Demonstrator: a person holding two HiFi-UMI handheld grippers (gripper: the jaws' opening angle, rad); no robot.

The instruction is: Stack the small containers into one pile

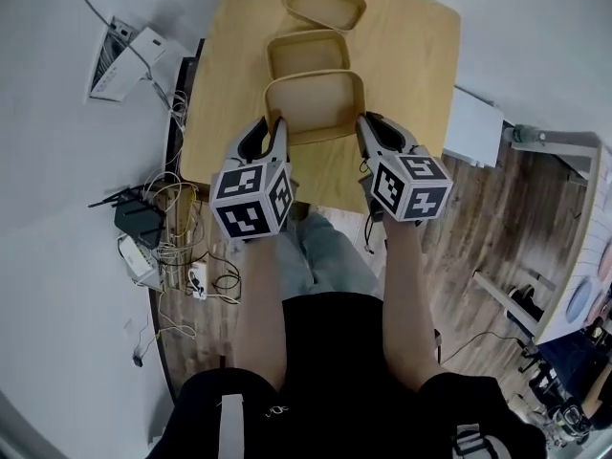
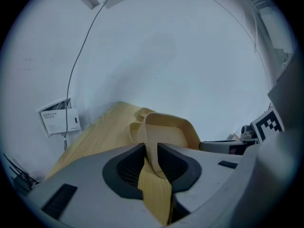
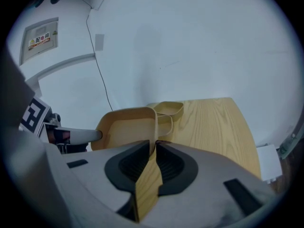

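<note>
Three shallow tan containers lie in a row on the wooden table [image 1: 411,55]. The nearest container [image 1: 314,103] hangs between my two grippers, raised a little off the table. My left gripper [image 1: 275,140] is shut on its left wall [image 2: 164,127], and my right gripper [image 1: 367,140] is shut on its right wall [image 3: 154,122]. In each gripper view the thin wall runs straight between the dark pads. The middle container [image 1: 308,54] and the far container [image 1: 325,3] rest on the table beyond it; the far one shows again in the right gripper view [image 3: 168,108].
A white wall box [image 1: 129,60], a black router [image 1: 143,220] and tangled cables lie left of the table. A white box [image 1: 473,127] stands at its right over the wood floor. The person's knees sit just below the table's near edge.
</note>
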